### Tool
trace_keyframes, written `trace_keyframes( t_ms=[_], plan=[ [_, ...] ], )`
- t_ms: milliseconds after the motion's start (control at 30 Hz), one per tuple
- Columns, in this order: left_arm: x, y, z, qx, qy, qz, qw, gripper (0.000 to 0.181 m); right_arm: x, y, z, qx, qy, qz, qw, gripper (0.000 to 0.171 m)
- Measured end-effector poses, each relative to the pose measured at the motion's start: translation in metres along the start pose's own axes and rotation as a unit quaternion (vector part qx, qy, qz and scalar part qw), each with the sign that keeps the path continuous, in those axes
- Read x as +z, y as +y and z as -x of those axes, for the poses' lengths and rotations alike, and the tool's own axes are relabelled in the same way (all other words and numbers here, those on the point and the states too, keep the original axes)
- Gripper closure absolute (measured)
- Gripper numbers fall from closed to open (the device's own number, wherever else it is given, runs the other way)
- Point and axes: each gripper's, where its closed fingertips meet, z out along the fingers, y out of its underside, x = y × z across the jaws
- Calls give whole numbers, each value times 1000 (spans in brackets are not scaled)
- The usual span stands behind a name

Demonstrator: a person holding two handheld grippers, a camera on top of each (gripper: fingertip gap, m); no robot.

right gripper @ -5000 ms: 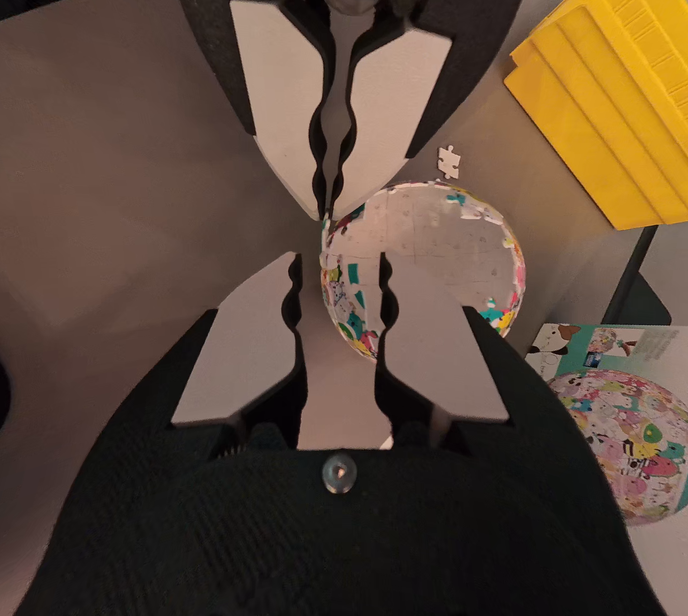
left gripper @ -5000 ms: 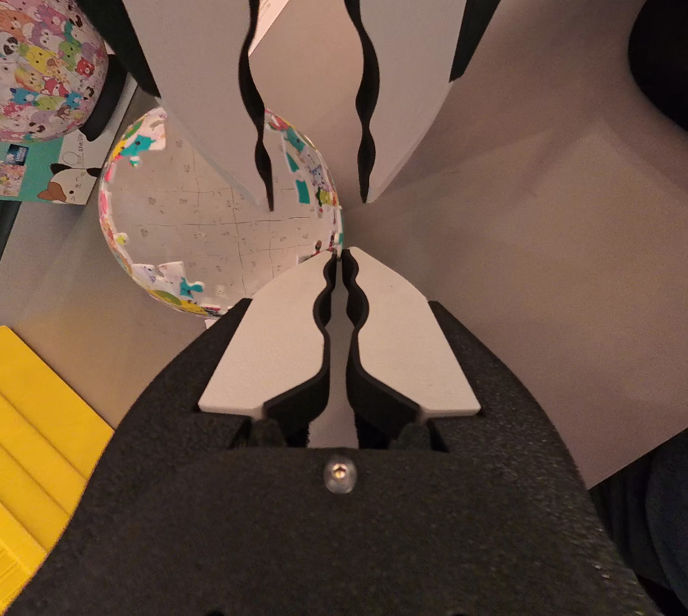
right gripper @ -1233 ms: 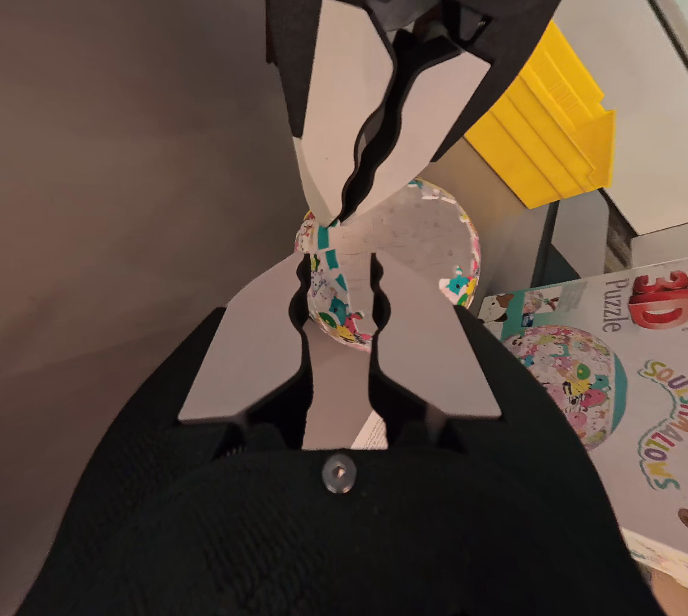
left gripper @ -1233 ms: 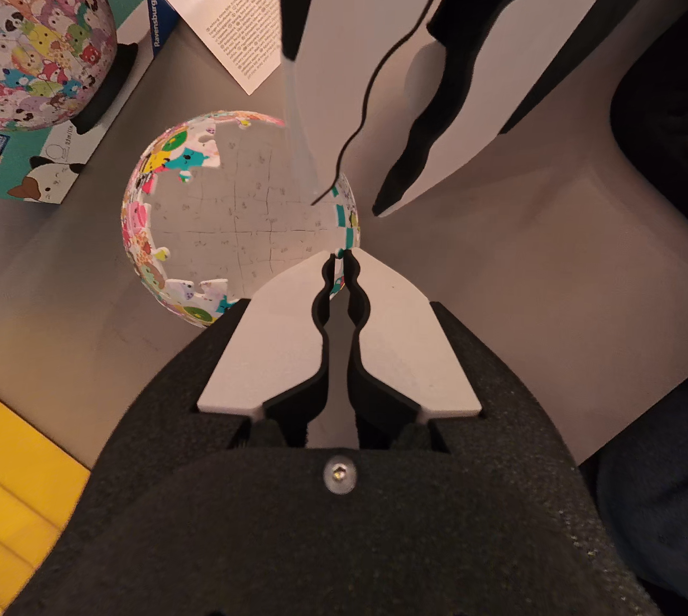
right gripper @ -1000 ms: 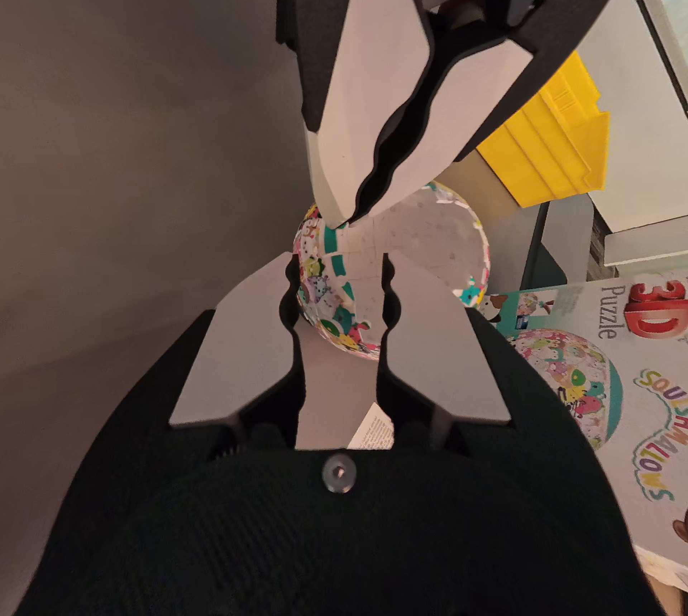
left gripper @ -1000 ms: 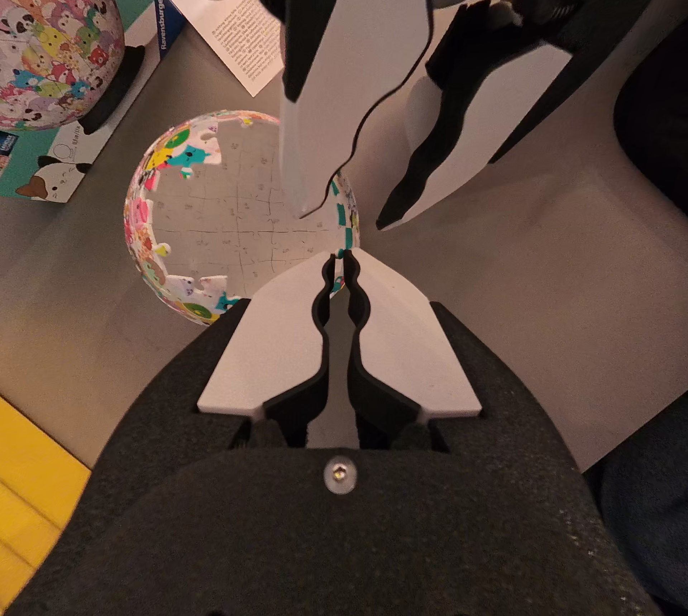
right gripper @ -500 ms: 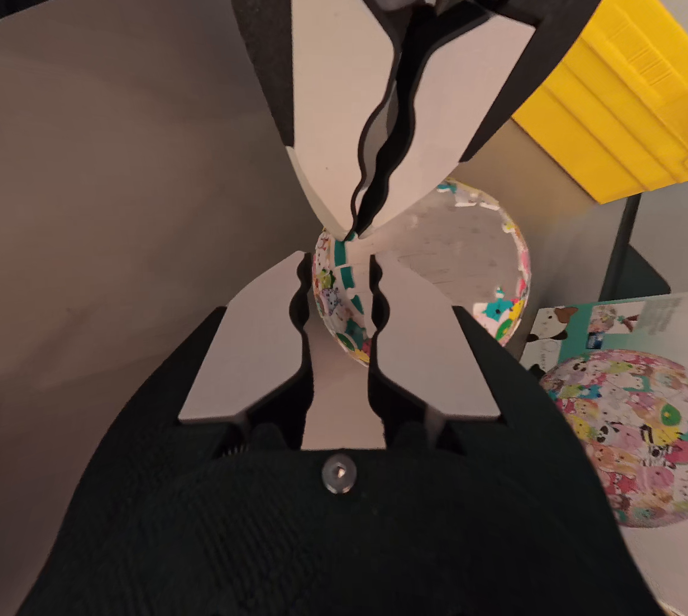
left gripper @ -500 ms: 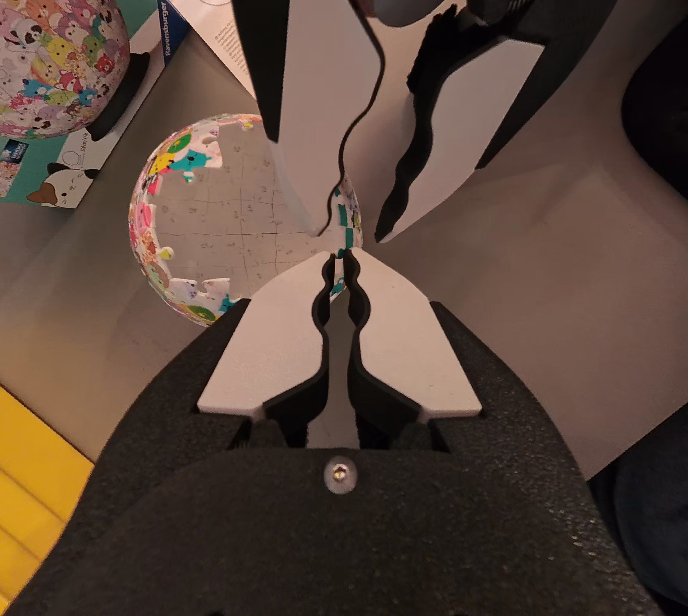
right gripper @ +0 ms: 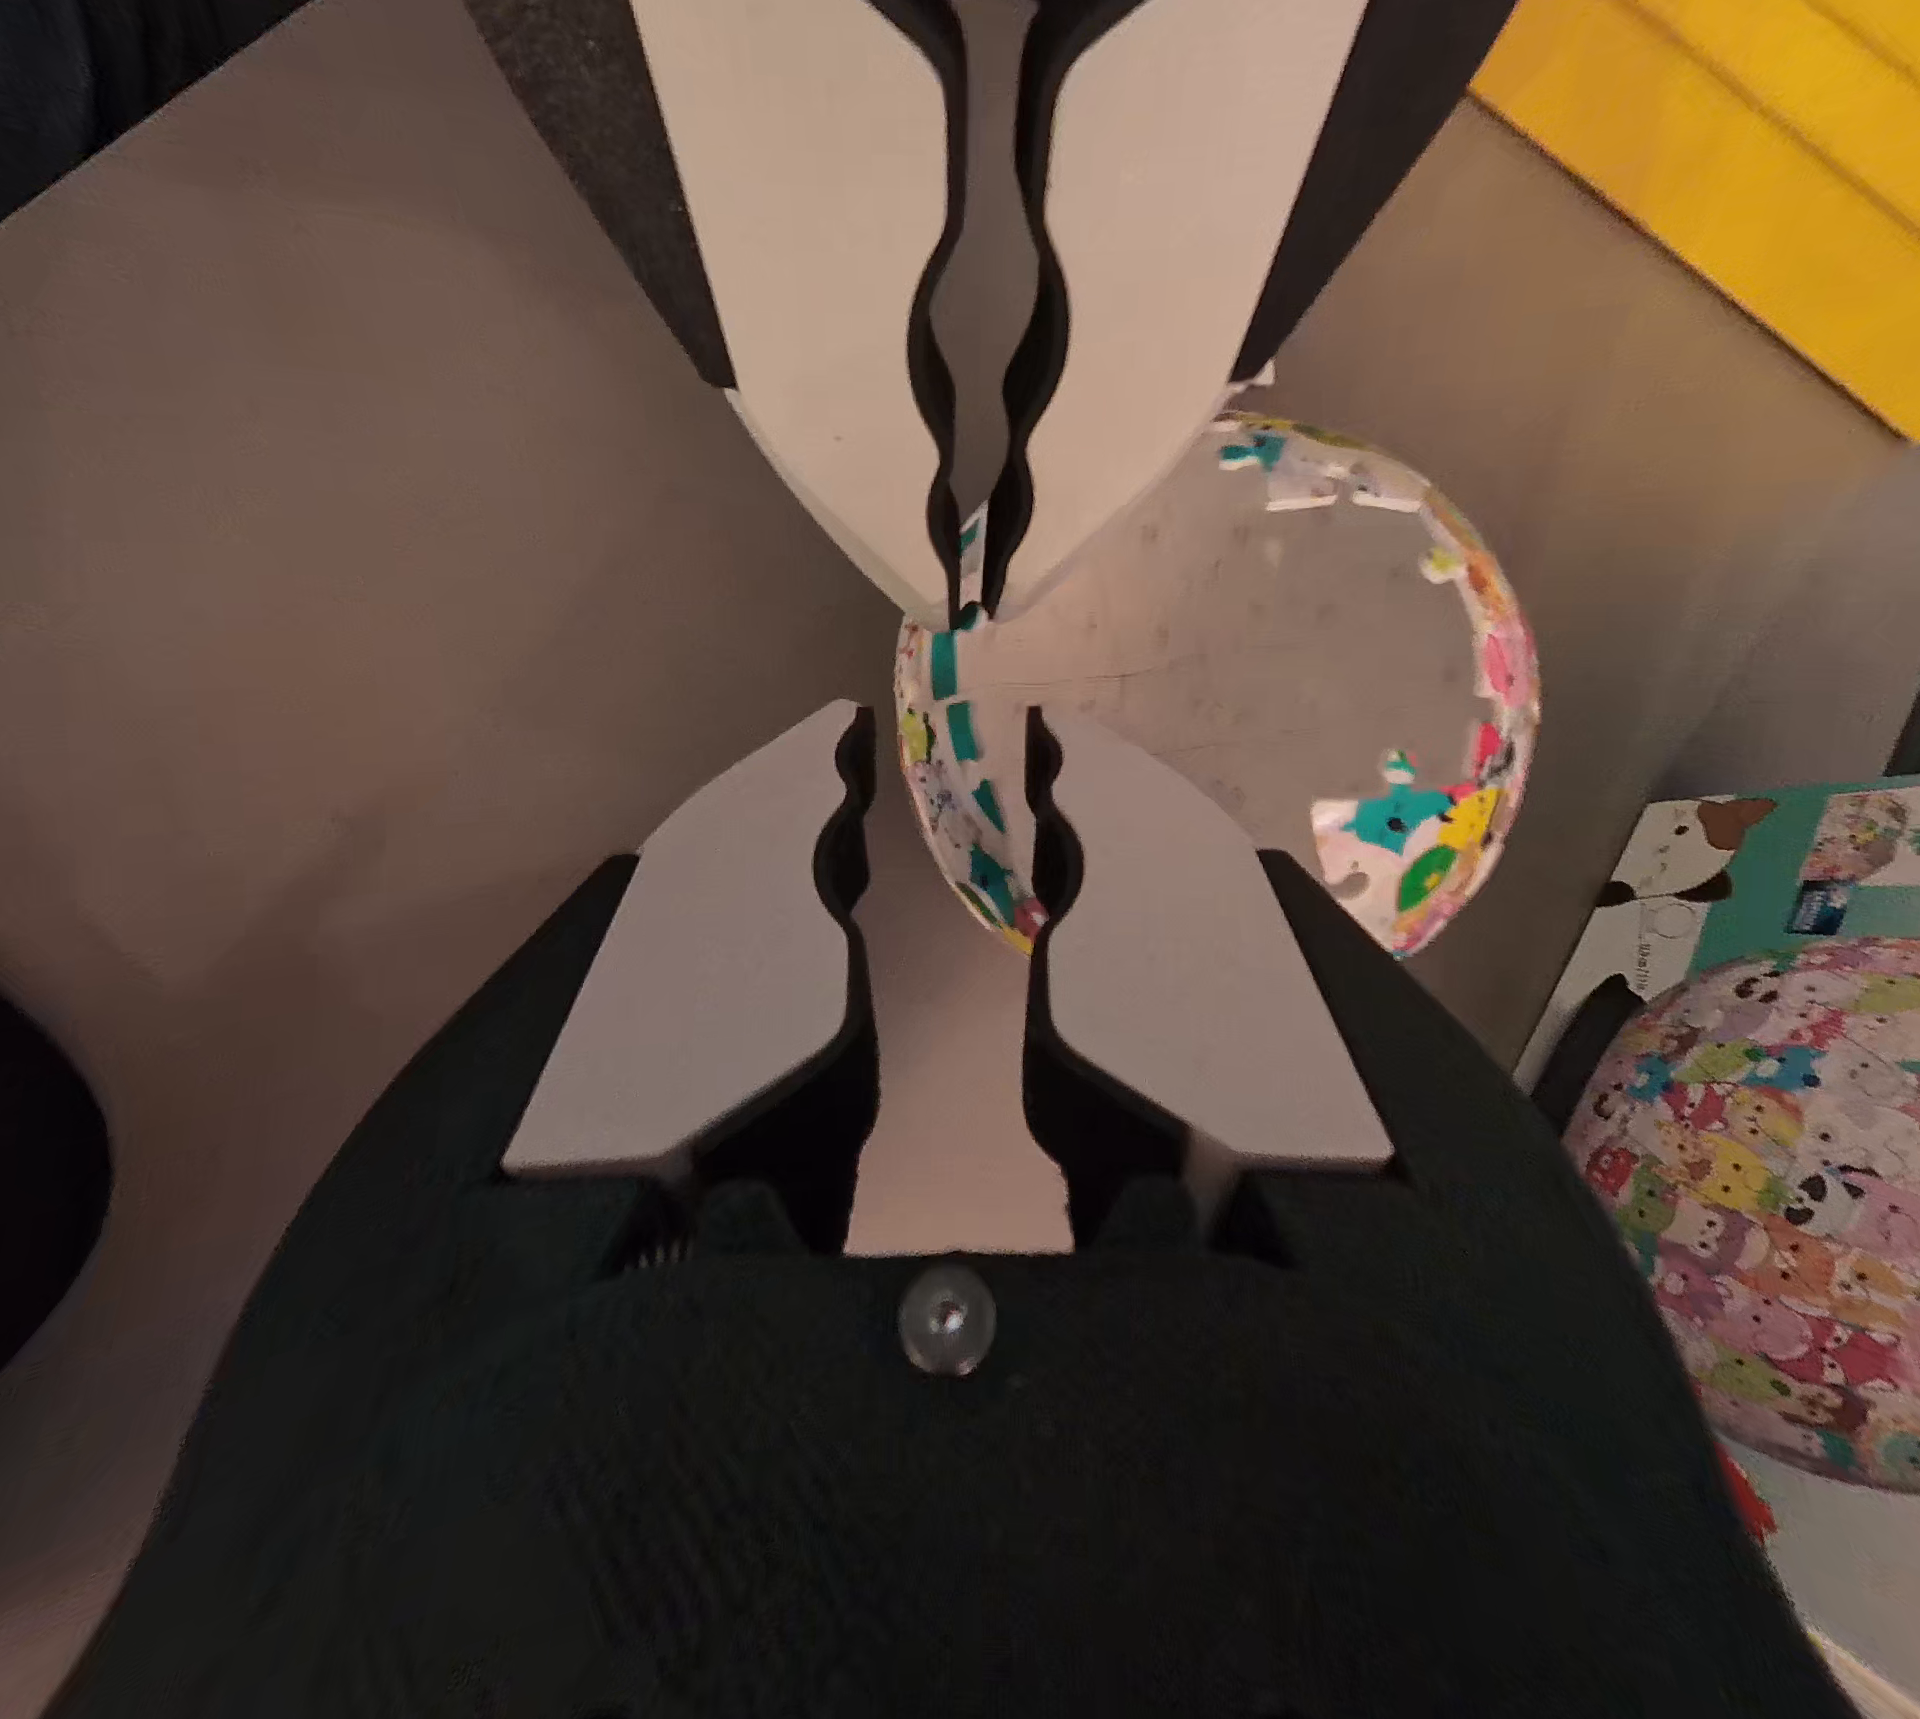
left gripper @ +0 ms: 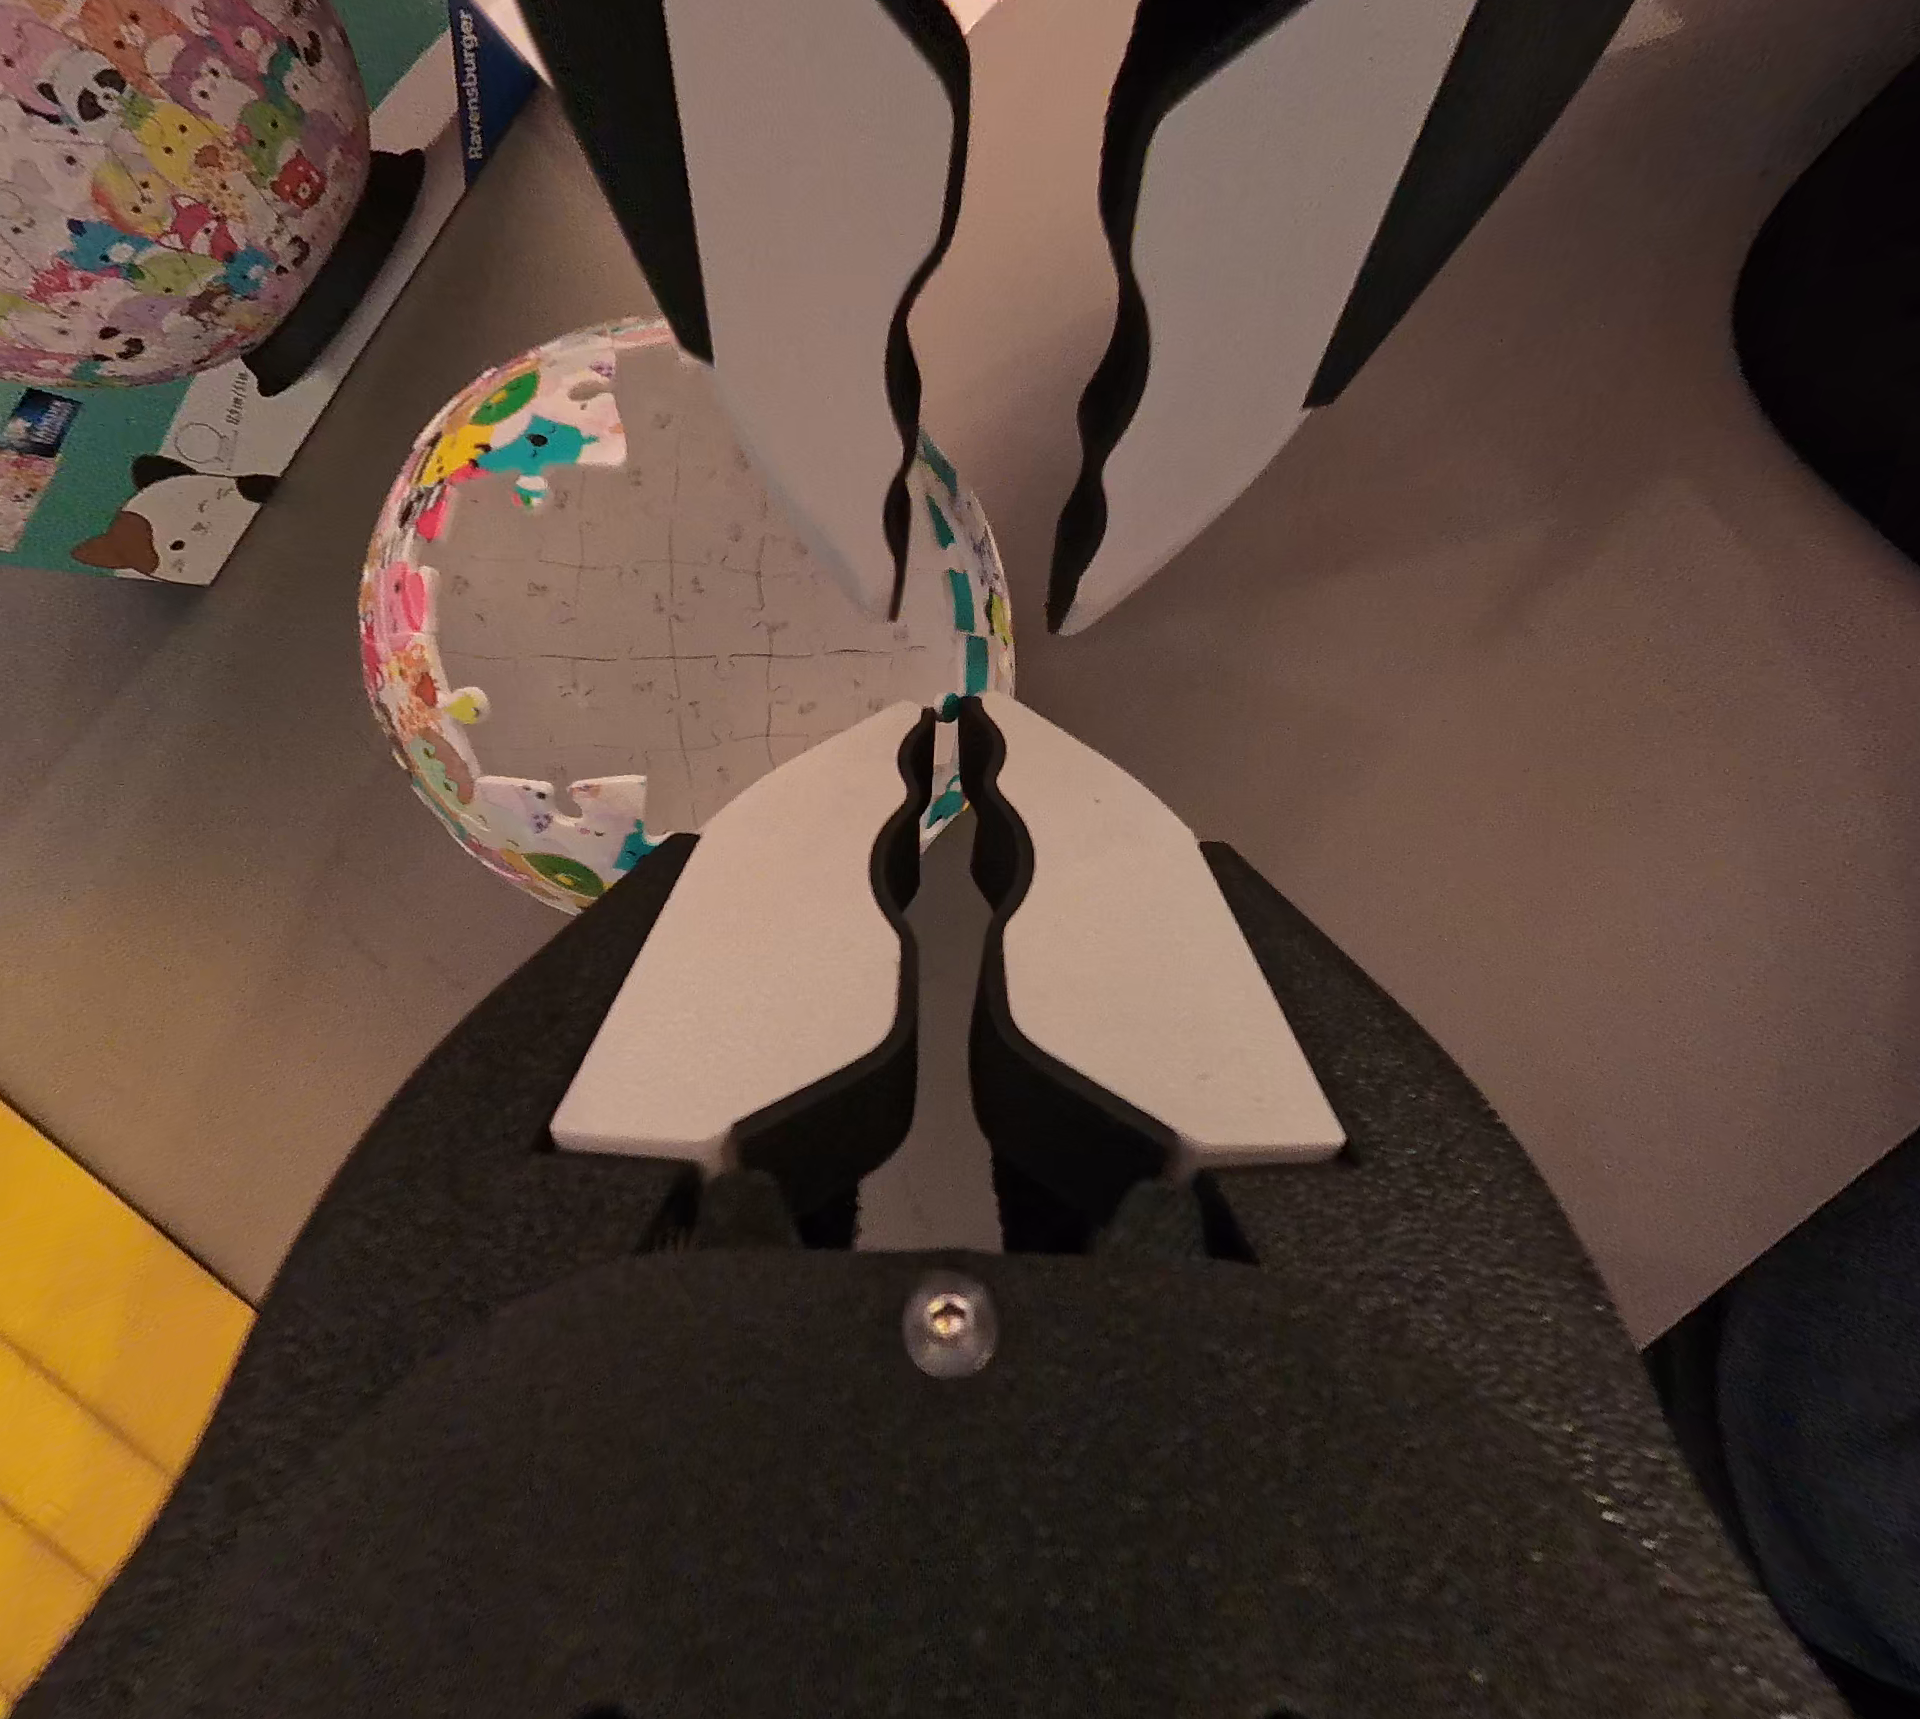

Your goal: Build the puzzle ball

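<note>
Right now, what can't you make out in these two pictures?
- Left wrist view: the left tool is shut at the rim of the half-built colourful puzzle ball. Its tips hide whether it pinches a loose piece or the rim itself.
- Right wrist view: the open right tool covers the ball's lower edge.
- Right wrist view: the yellow plastic bin is cut off by the top right corner, so its contents are unseen.

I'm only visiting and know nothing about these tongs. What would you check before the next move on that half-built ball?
1. Hold: the left tongs are closed on the rim of the puzzle ball: ok.
2. The right tongs are open, straddling the rim: ok.
3. New piece in the right tongs: not ok, they are empty.
4. Ball finished: not ok, it is an open half shell.
5. The box and the yellow bin are apart from the ball: ok.
</note>
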Motion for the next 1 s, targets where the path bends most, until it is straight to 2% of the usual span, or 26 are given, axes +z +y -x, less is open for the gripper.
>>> trace_keyframes(
  t_ms=[233, 767, 1000],
  plan=[
    [0, 1, 1, -9, 4, -10, 1000, 177, -2, -9, -4, 1, -17, -12, 1000, 143],
    [0, 0, 3, -7, 1, -12, 1000, 177, 5, -3, -5, 16, -60, 0, 998, 141],
    [1, -1, 3, -2, -2, -12, 1000, 177, 12, -2, -3, -7, -61, -7, 998, 146]
  ],
)
